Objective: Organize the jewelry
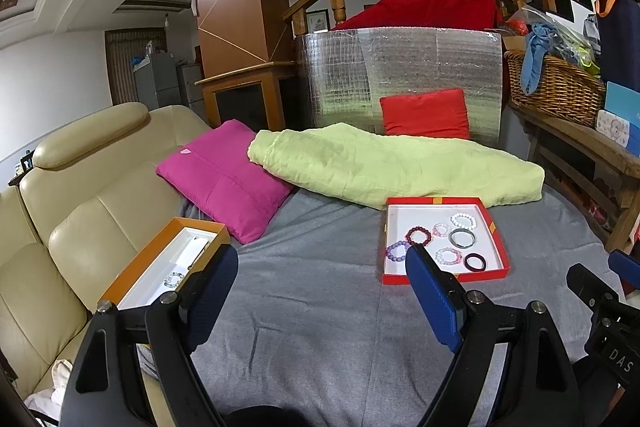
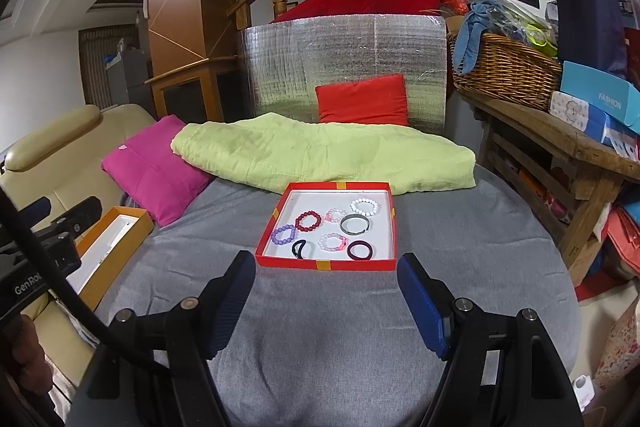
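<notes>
Bracelets (image 2: 332,227) loose in red tray (image 2: 326,264), orange box (image 1: 160,259) open

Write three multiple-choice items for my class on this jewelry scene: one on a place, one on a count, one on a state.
1. Where does the red tray sit?
A. on the gray cover
B. on the sofa
C. in the basket

2. How many bracelets and rings lie in the red tray?
A. three
B. eight
C. twelve

3. How do the right tongs stand?
A. shut on a bracelet
B. shut, empty
C. open, empty

Answers: 1 A, gray cloth surrounds it; 2 B, eight count in the right view; 3 C, blue fingers spread wide apart.
</notes>
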Action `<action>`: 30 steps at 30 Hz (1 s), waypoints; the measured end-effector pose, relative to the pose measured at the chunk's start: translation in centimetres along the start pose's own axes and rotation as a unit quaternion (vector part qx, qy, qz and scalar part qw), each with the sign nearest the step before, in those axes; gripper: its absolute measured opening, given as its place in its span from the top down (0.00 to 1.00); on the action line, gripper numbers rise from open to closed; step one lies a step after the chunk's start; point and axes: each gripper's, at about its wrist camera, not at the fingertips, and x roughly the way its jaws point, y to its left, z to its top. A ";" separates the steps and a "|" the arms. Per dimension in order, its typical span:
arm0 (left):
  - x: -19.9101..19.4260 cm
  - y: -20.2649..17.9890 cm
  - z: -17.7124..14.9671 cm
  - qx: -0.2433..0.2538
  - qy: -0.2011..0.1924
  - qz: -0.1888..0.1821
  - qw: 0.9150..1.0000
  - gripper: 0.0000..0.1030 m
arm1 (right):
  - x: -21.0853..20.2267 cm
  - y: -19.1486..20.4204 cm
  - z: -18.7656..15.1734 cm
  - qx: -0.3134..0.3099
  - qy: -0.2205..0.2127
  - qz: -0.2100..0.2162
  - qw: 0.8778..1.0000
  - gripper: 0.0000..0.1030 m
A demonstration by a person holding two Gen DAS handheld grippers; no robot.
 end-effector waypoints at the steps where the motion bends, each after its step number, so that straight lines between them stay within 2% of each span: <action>1: 0.1 0.0 0.0 0.000 0.000 0.000 1.000 0.16 | 0.0 0.0 0.0 0.000 0.000 0.000 1.000 0.26; 30: 2.4 0.9 0.1 -0.009 0.020 0.009 1.000 0.16 | 2.6 0.5 0.9 -0.002 0.012 -0.006 1.000 0.26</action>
